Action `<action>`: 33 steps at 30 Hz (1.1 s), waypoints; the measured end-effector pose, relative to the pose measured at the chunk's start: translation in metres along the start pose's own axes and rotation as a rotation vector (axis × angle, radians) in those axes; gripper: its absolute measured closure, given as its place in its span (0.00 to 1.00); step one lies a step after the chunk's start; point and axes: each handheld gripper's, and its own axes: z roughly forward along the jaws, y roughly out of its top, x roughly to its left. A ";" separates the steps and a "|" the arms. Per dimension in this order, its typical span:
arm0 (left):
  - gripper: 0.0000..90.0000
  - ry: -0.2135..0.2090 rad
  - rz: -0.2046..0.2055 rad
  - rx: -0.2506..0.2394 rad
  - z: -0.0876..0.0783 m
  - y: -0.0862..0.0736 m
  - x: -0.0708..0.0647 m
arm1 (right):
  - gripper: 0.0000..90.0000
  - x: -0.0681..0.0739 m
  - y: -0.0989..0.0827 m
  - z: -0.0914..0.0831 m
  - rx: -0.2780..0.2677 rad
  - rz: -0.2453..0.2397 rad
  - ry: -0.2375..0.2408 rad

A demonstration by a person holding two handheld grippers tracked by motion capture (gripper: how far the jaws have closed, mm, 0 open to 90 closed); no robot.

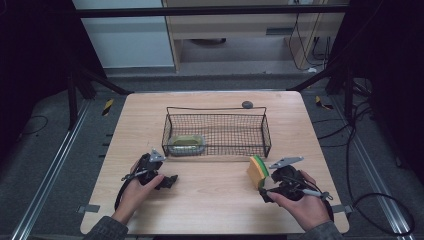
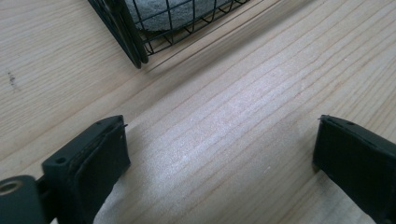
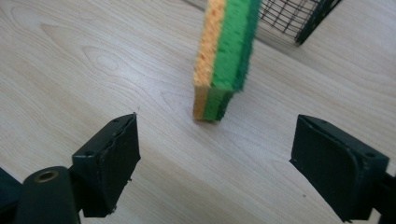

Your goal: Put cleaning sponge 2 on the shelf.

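Note:
A yellow-and-green sponge (image 1: 258, 171) stands on its edge on the wooden table (image 1: 215, 200), just in front of the black wire basket (image 1: 215, 109). My right gripper (image 1: 264, 192) is right behind the sponge, a person's hand on it. In the right gripper view the sponge (image 3: 224, 56) stands ahead of the jaws, and the right gripper (image 3: 215, 158) is open with only bare wood between its pads. My left gripper (image 1: 170, 181) sits low over the table before the basket's left corner. In its own view the left gripper (image 2: 219, 149) is open and holds nothing.
Inside the basket's left end lies a yellowish-green pad (image 1: 186, 144); the basket's corner (image 2: 135, 42) is close ahead of the left jaws. A small grey round thing (image 1: 247, 104) lies behind the basket. Bare wood stretches between the two hands.

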 end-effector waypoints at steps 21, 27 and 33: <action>0.00 -0.008 0.004 -0.050 0.001 -0.006 0.001 | 0.51 -0.003 0.055 0.043 0.090 -0.053 0.020; 0.00 -0.009 0.006 -0.050 0.001 -0.006 0.001 | 0.71 -0.008 0.054 0.040 0.073 -0.060 0.036; 0.00 -0.009 0.007 -0.052 0.001 -0.006 0.001 | 0.71 -0.016 0.051 0.027 0.042 -0.061 0.039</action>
